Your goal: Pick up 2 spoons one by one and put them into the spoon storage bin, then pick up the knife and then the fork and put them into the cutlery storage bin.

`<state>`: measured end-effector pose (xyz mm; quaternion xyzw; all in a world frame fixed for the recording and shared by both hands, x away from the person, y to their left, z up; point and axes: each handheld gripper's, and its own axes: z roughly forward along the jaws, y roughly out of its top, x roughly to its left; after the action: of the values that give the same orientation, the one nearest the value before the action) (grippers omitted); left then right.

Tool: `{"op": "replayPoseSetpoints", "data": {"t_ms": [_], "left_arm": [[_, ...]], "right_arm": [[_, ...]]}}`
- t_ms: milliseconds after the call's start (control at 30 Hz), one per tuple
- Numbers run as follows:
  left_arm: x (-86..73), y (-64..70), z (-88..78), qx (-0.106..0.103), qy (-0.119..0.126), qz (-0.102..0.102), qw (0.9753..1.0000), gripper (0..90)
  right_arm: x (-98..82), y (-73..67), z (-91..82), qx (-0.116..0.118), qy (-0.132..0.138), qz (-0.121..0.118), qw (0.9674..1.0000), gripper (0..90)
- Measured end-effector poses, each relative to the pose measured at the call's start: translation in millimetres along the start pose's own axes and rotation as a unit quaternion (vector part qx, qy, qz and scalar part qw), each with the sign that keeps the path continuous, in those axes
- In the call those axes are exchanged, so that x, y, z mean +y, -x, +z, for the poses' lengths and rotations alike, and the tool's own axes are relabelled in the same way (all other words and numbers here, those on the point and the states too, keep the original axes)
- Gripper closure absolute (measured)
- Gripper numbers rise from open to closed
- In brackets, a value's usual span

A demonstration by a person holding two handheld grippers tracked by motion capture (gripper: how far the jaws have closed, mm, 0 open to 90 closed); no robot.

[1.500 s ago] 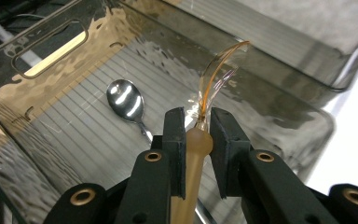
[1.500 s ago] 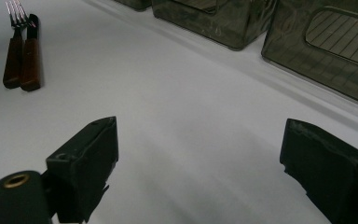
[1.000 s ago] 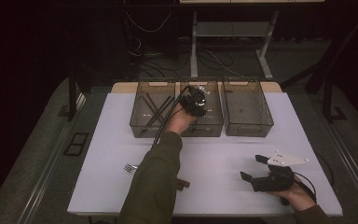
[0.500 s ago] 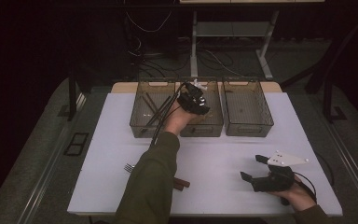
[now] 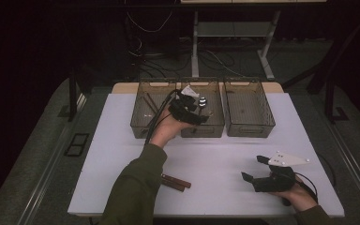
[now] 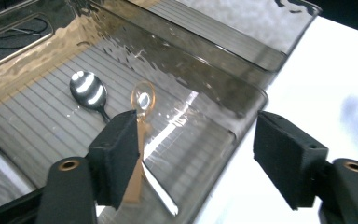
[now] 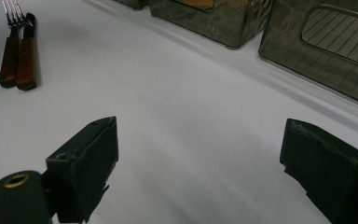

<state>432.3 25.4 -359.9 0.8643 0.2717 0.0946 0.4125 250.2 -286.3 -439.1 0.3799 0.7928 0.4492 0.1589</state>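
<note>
Bins: 3 smoky clear ones in a row at the far edge of the white table (image 5: 225, 154).

Left bin (image 5: 145, 112) holds a few dark, long utensils; type can't be read from the high view.

Middle bin (image 5: 213, 123) is where the work is. Left gripper (image 5: 198, 114) hangs over its near-left part, cable trailing down along the forearm. Its jaws have just been opening and now stand well apart with nothing between the pads. In the left gripper view, below the jaws on the ribbed bin floor, lie 2 spoons: a silver spoon (image 6: 88, 91) with a shiny bowl, and just beside it a copper spoon (image 6: 143, 100), its handle running down behind the left jaw. The 2 are close together, bowls not touching (handles partly hidden, so contact there can't be judged).

Right bin (image 5: 247, 108) sits just beside the middle one; high view shows bare ribbed floor.

On the table, near edge by the person's left sleeve: 2 wooden-handled pieces (image 5: 174, 181) side by side. Right gripper view shows one is a fork (image 7: 9, 51), the other (image 7: 26, 55) lying against it with a dark metal end.

Right gripper (image 5: 255, 170) rests low over the table at near right, held in the hand, grey plate on top. Jaws wide, nothing between them, bare tabletop under them.
</note>
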Motion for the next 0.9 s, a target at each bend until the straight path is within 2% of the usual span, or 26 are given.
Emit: {"op": "replayPoseSetpoints", "data": {"t_ms": [167,200,267,400,533,633,667,700,900], "left_arm": [[-13.5,8.7,-14.8,-0.008,0.008,0.004,0.9999,24.2],[-16.5,9.6,-17.7,-0.010,0.008,0.012,0.9998,24.1],[-24.0,15.9,-22.5,-0.014,0.014,0.004,0.9998,23.6],[-38.2,24.8,-32.1,-0.026,0.018,0.012,0.9994,23.6],[-51.4,35.0,-39.3,-0.039,0.025,0.011,0.9989,23.6],[-60.6,41.1,-44.1,-0.041,0.025,0.017,0.9987,23.6],[-63.8,42.8,-45.9,-0.043,0.027,0.015,0.9986,23.6],[-67.2,44.2,-47.9,-0.043,0.029,0.015,0.9985,23.6],[-89.6,51.3,-62.5,-0.041,0.034,0.011,0.9985,24.2]], "right_arm": [[-0.1,0.2,0.1,-0.002,0.000,0.001,1.0000,11.6],[-0.1,0.3,0.2,-0.002,0.000,0.002,1.0000,11.6],[-0.2,0.5,0.5,-0.003,-0.001,0.002,1.0000,11.7],[-0.4,0.2,0.5,-0.003,-0.001,0.001,1.0000,11.6],[-0.5,0.1,0.8,-0.004,-0.002,0.000,1.0000,11.6],[-0.4,0.3,1.3,-0.005,-0.001,-0.001,1.0000,11.6],[-0.4,-0.9,1.0,-0.002,-0.005,0.007,1.0000,11.6],[-0.1,0.4,1.5,-0.005,-0.003,-0.001,1.0000,11.7],[-0.3,-0.9,1.1,-0.005,0.000,-0.001,1.0000,11.6]]}}
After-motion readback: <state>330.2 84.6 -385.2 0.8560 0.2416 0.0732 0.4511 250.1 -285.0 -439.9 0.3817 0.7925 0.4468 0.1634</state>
